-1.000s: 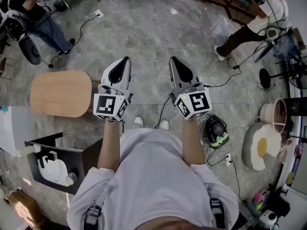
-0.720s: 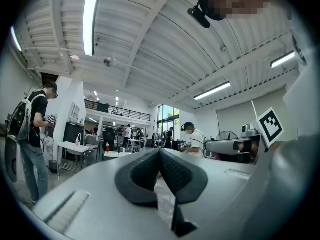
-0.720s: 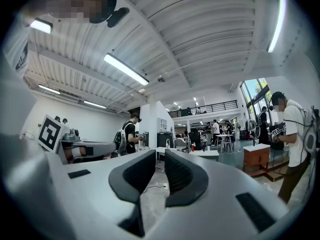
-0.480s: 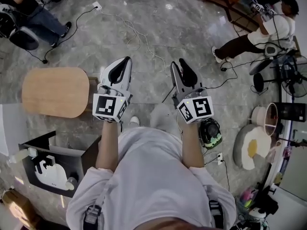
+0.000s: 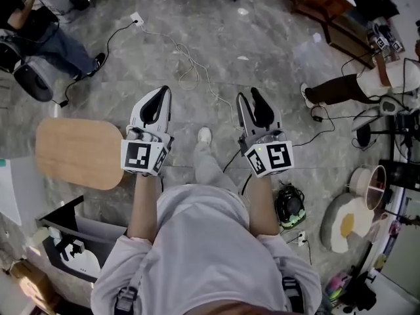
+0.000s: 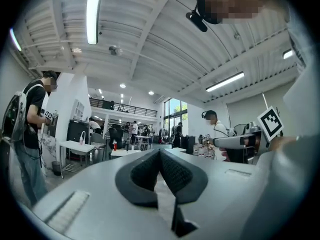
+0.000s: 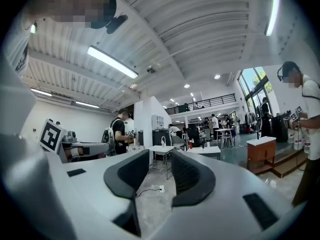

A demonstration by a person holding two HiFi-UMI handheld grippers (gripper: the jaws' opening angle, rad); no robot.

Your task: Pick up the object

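Person stands on the grey stone floor (image 5: 262,38), both tools held out front at waist height, pointing far and level, so the gripper views show the hall rather than anything to grasp

Left claw (image 5: 163,90): pads closed tip to tip, nothing in it; the left gripper view shows the left claw (image 6: 160,153) with no gap and no item

Right claw (image 5: 249,93): jaws opening, a narrow gap showing; in the right gripper view only bare floor and a cable end show through the right claw (image 7: 160,156), so it's empty. Reads as a carry pose, not a reach

Which thing is meant to be picked up can't be told. Nothing is between or near either claw

- wooden table (image 5: 79,153) with rounded corners, left, just beside the left tool, top bare
- black bin (image 5: 65,231) near-left, white parts inside
- white cable (image 5: 190,64) looping on the floor, far
- dark helmet-like thing (image 5: 289,205) on the floor, right, near the person
- fried-egg cushion (image 5: 348,222) far right

One shoe (image 5: 205,135) is forward between the tools. Judgement: task at approach stage, no grasp begun
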